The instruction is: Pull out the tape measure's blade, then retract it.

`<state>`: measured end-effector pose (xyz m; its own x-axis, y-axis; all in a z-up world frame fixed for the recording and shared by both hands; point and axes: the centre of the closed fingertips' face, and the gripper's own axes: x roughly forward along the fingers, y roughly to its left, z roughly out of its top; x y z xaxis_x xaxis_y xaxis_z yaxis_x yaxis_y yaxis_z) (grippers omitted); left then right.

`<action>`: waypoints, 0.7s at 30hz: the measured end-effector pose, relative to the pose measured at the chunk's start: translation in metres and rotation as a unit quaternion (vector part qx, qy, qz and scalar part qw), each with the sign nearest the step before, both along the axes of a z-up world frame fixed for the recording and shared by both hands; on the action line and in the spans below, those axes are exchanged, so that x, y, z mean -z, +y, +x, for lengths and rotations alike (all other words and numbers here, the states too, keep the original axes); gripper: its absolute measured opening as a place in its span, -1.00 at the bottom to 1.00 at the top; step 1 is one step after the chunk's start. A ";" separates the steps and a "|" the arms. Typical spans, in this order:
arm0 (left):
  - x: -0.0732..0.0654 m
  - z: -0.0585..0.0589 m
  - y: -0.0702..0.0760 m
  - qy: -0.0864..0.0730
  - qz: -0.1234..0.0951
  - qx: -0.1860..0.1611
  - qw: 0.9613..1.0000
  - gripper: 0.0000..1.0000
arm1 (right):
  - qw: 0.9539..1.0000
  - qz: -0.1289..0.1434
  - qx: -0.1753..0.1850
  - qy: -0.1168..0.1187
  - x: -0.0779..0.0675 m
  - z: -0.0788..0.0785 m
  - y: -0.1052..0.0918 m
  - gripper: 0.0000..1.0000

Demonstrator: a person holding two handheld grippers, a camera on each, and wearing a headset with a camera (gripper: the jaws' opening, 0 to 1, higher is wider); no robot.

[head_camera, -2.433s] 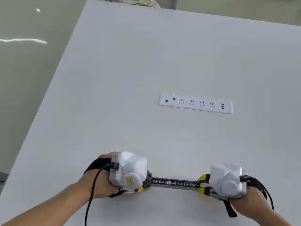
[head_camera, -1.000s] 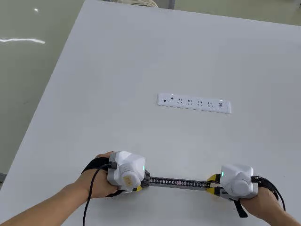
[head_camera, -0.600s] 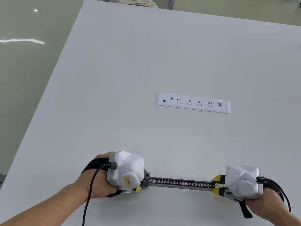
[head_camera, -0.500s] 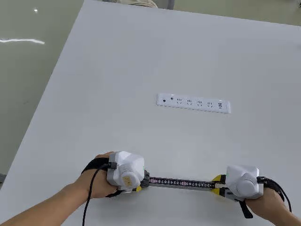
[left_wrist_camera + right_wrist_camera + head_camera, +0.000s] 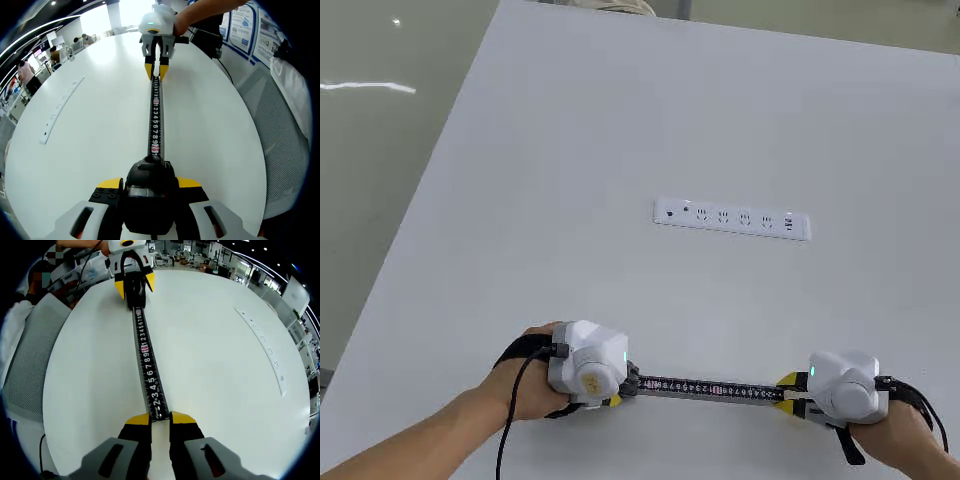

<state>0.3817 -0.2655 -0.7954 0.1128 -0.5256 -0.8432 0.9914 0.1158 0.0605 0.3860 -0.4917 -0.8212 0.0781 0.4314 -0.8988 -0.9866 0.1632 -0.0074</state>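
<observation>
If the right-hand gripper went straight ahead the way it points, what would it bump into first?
Probably the tape measure's black case, gripped by the left gripper. The right gripper points straight along the pulled-out blade it pinches, toward that case.

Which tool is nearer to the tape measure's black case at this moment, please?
Left. The left tool is shut on the case itself, while the right tool pinches the blade's free end, with the pulled-out length of blade between it and the case.
</observation>
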 end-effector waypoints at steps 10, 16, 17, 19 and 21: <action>0.000 0.000 0.000 0.000 0.000 -0.001 1.000 -0.29 | 1.000 -0.001 0.002 0.000 0.001 0.000 -0.004 -0.78; -0.001 0.000 0.000 0.000 -0.001 -0.001 1.000 -0.29 | 1.000 -0.001 0.002 0.001 0.000 0.000 -0.005 -0.78; 0.000 0.000 0.000 0.000 -0.001 -0.002 1.000 -0.29 | 1.000 -0.001 0.002 0.001 0.000 0.000 -0.006 -0.78; 0.000 0.000 0.000 0.000 -0.001 -0.002 1.000 -0.29 | 1.000 -0.001 0.002 0.002 0.000 0.000 -0.006 -0.78; 0.000 0.000 0.000 0.000 -0.002 -0.002 1.000 -0.29 | 1.000 0.000 0.003 0.003 0.000 0.000 -0.006 -0.78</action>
